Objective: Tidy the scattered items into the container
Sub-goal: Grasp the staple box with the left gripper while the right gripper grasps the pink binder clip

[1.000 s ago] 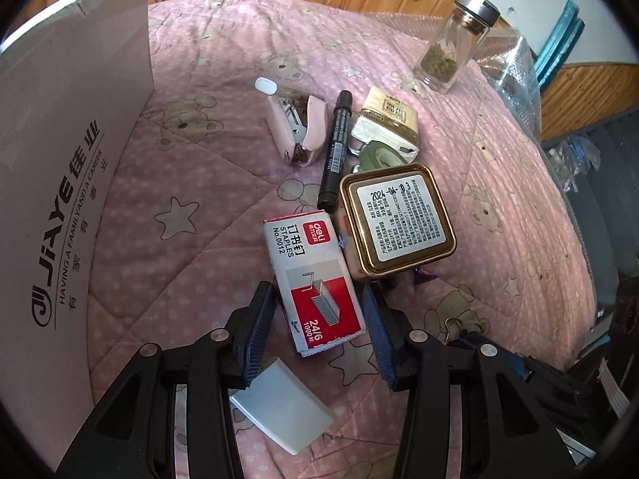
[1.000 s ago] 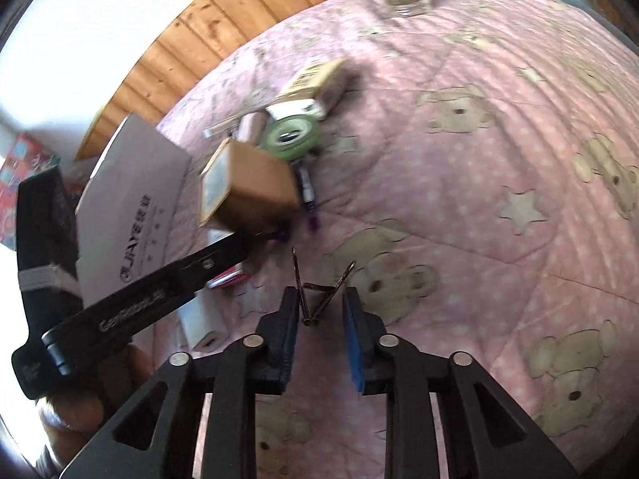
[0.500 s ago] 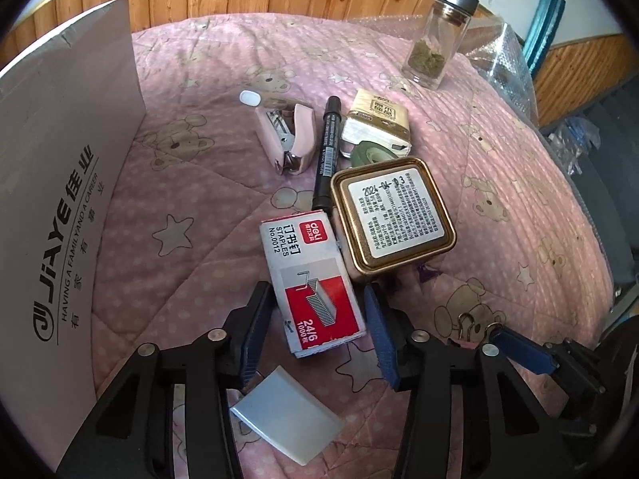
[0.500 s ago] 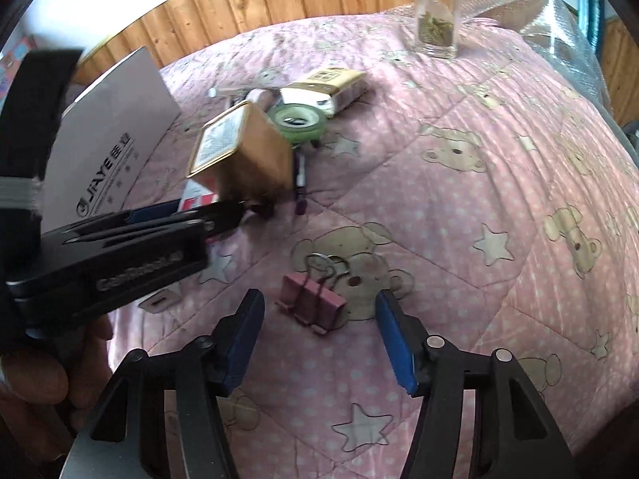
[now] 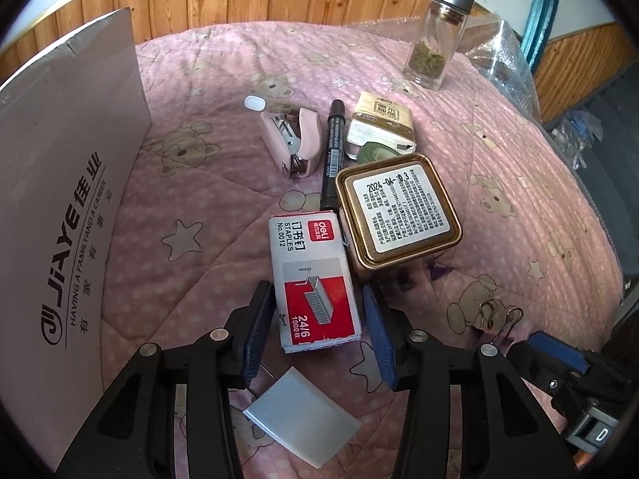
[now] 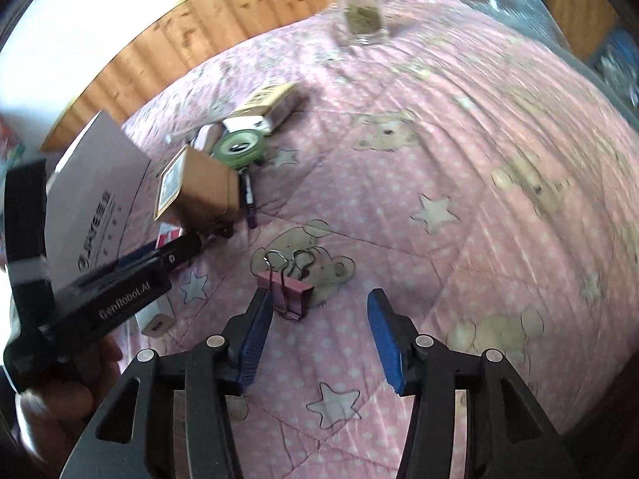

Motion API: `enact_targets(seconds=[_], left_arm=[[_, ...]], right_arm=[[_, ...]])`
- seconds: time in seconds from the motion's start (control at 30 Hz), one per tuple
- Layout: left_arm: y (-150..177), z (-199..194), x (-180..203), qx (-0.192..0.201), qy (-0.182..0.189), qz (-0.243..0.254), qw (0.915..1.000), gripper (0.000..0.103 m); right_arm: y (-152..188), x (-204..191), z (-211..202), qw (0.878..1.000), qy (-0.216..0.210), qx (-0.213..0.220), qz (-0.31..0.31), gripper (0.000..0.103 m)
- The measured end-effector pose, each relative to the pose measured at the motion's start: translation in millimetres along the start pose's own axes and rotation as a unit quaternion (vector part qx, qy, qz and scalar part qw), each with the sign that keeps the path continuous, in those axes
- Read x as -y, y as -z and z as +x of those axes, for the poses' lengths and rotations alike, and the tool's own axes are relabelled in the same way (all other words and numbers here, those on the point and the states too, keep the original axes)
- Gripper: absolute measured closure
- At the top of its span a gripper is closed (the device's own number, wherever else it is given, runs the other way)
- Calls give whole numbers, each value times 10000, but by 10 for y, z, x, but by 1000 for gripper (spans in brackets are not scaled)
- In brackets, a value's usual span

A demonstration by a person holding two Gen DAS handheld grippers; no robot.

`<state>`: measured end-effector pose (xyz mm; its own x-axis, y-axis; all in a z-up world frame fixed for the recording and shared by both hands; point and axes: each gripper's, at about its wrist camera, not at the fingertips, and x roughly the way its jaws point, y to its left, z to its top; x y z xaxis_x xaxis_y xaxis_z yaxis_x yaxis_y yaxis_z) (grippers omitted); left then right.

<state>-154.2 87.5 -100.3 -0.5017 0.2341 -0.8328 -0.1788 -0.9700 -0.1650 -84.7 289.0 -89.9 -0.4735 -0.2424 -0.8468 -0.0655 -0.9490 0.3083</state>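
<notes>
Risk of nudging the gold square tin (image 5: 399, 215) just beside the right finger on closing — cause: tight clearance there. Left gripper (image 5: 319, 331) wide open, empty, straddling the near end of the red-and-white cardboard staple box (image 5: 313, 283) on the pink quilted bed (image 5: 199, 207). Right gripper (image 6: 319, 335) wide open, empty — pink metal binder clip (image 6: 285, 293) just beside its left finger, off-centre, likely to skid. White cardboard container (image 5: 60, 183) left of the box.

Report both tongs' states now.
Left tongs: open, straddling the staples box.
Right tongs: open, holding nothing; pink binder clip lies free.
</notes>
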Motion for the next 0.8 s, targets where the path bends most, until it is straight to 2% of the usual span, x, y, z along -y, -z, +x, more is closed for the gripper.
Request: enact_targets(seconds=[0.13,0.27,0.33,0.4,0.47,0.53,0.57,0.7,0.8], left_arm=[[16,-22,-60,21,175,-147,9997,55],[20,-26,-55,35,217,-134,9997,54],[16,-21,-53,41,307,-156,9994,49],[12,-12,-54,66,307,-129,9994,49],[12,-11,-56,84,352,-78,9993,49],[13,-12,-75,93,392,-91,9991,54],[10,-13,-95,96,383,-115,9992,59],[4,-37,-238,61,728,-493,9961,62],[38,-101,-293,26,797,-663,9946,62]], right_arm=[[16,-55,25,9993,3,-49,376,52],[11,-240,84,9993,316,112,182,52],[8,-323,135,9989,441,155,91,52],[-78,-362,259,9981,586,207,-19,53],[-68,-381,289,9967,742,310,-146,59],[-63,-395,313,9951,831,392,-366,67],[-50,-387,309,9947,825,427,-437,67],[-81,-348,297,9959,634,444,-462,68],[-99,-337,231,9968,510,474,-401,68]])
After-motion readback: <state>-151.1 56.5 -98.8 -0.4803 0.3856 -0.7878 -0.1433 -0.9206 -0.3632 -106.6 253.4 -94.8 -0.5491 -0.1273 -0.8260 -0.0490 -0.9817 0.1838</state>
